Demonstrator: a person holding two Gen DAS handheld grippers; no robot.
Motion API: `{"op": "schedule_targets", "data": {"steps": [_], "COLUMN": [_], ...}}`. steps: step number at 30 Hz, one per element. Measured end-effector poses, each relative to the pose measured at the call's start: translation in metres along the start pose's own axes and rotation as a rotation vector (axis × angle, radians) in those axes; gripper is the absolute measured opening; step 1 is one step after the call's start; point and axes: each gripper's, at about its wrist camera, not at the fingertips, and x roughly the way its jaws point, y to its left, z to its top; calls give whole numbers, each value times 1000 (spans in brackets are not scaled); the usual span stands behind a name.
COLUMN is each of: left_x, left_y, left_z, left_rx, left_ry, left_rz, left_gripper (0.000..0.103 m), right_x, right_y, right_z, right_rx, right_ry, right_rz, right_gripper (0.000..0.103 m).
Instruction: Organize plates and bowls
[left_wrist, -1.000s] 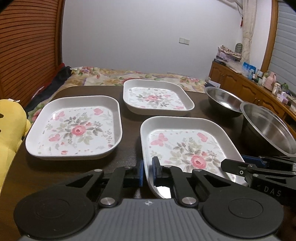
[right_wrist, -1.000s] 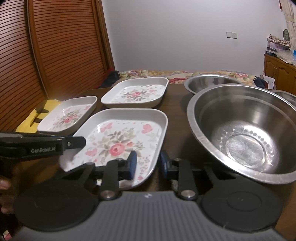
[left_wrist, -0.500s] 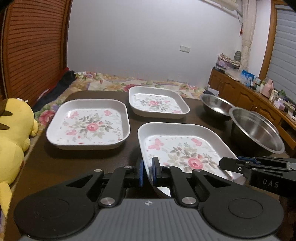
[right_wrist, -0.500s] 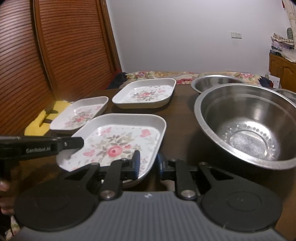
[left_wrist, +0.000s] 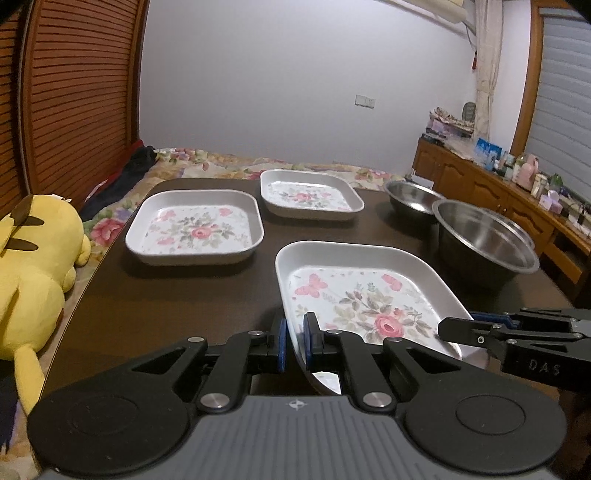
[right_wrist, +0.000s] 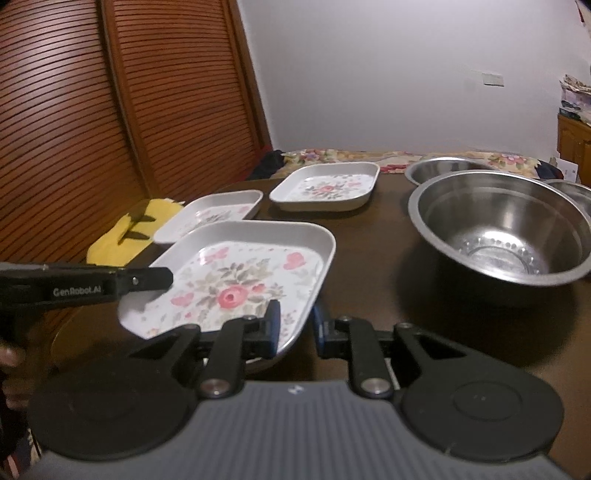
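Both grippers clamp one floral plate (left_wrist: 364, 295) above the dark table (left_wrist: 177, 295): left gripper (left_wrist: 294, 341) pinching its left rim, right gripper (right_wrist: 295, 325) its right rim. Two matching plates (left_wrist: 195, 225) and steel bowls (right_wrist: 498, 225) sit beyond.

Three floral plates are sitting in view: one near plate (left_wrist: 364, 295) at the front, one left plate (left_wrist: 195, 227) and one far plate (left_wrist: 310, 194). Three steel bowls are showing: a large bowl (right_wrist: 498, 229), a far bowl (right_wrist: 443, 168) behind it, and a third bowl (right_wrist: 574, 192) peeking in at the right edge. One yellow plush toy (left_wrist: 33, 266) is lying beside the tabletop (left_wrist: 166, 295).
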Motion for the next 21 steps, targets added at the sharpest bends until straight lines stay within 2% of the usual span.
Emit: {"op": "schedule_targets", "data": {"steps": [7,21], "left_x": [9,16], "left_y": [5,7], "left_z": [-11,-18], "left_rx": [-5,-30], "left_ry": [35,54], "left_rz": [13,20], "left_gripper": [11,11], "right_x": [-1,4], "right_y": [3,8], "right_z": [-11,-20], "right_rx": [9,-2], "right_ry": [24,44], "right_rz": [21,23], "right_gripper": [21,21]}}
